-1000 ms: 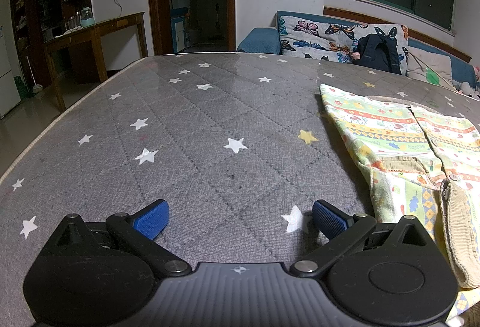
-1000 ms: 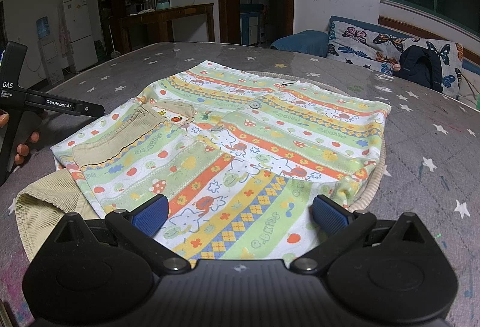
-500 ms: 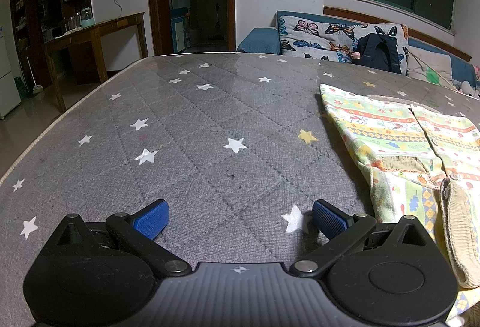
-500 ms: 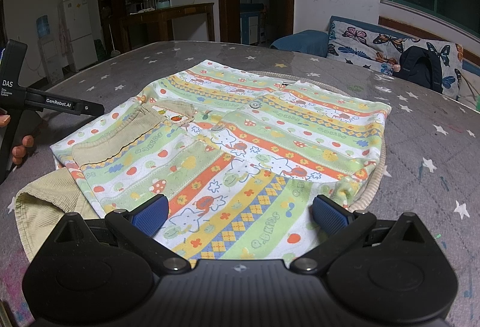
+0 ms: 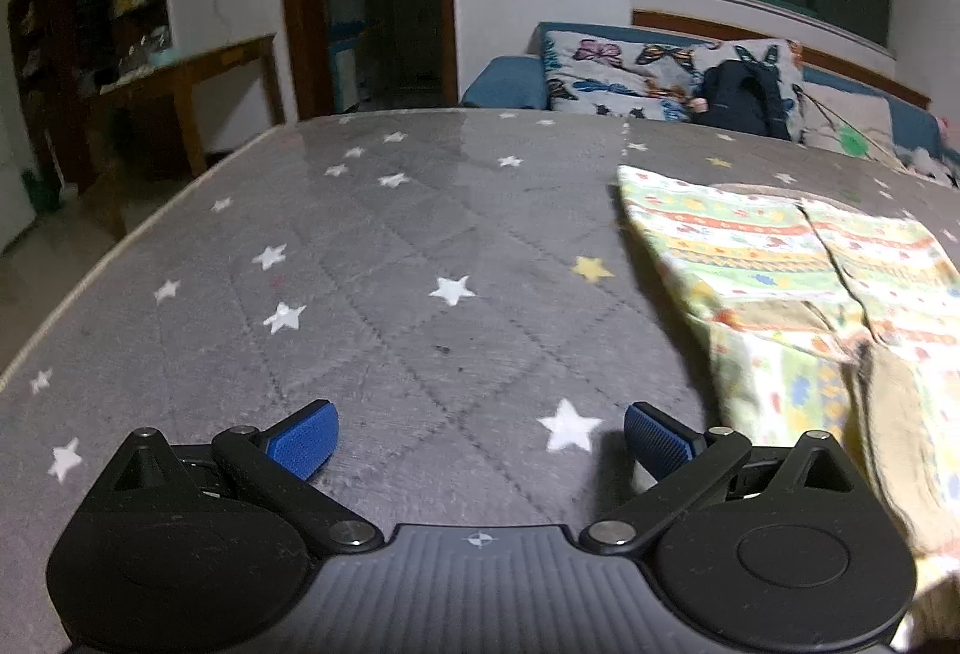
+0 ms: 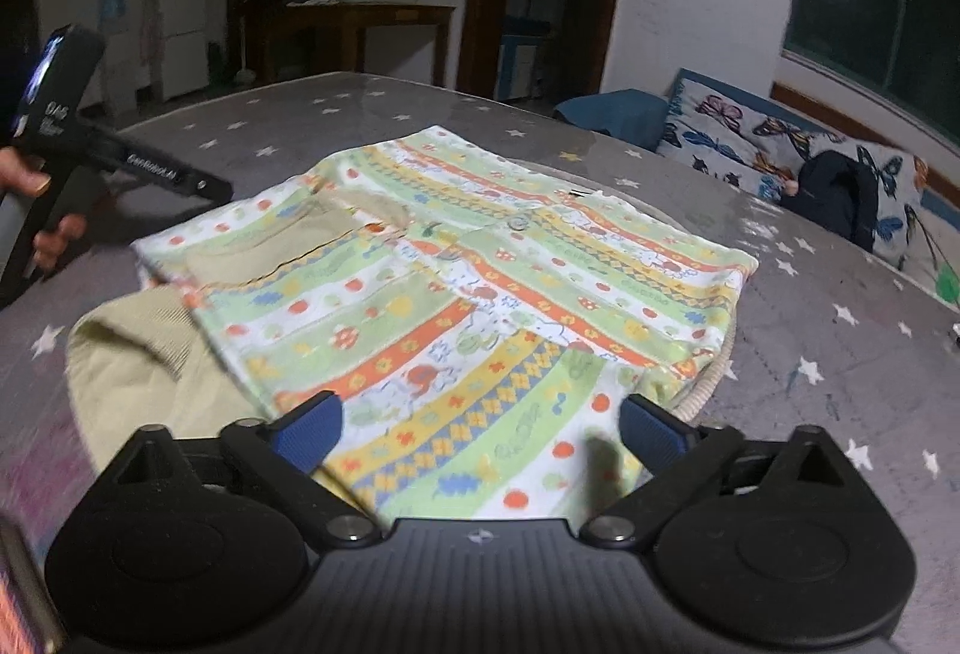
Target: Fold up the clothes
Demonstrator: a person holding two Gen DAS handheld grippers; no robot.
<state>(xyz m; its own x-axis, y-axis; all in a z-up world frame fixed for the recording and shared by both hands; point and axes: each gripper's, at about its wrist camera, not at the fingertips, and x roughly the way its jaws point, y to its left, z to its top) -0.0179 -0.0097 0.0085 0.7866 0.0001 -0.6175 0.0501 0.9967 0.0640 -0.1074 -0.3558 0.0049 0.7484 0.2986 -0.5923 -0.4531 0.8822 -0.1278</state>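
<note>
A child's patterned garment (image 6: 480, 294) with green, orange and yellow stripes and a beige corduroy lining (image 6: 138, 372) lies flat on the grey star-print mattress (image 5: 390, 294). My right gripper (image 6: 480, 432) is open and empty, just above the garment's near hem. My left gripper (image 5: 480, 438) is open and empty over bare mattress, with the garment (image 5: 798, 306) to its right. The left gripper also shows in the right wrist view (image 6: 90, 162), held by a hand at the garment's left side.
A sofa with butterfly cushions (image 5: 630, 72) and a dark backpack (image 5: 744, 96) stands beyond the mattress. A wooden table (image 5: 192, 78) and shelves stand at the left. The mattress edge (image 5: 90, 288) runs along the left.
Both grippers have moved; the right one has shifted right and lifted slightly, so the garment sits more to the left. The left gripper has tilted and the views are blurred by motion.
</note>
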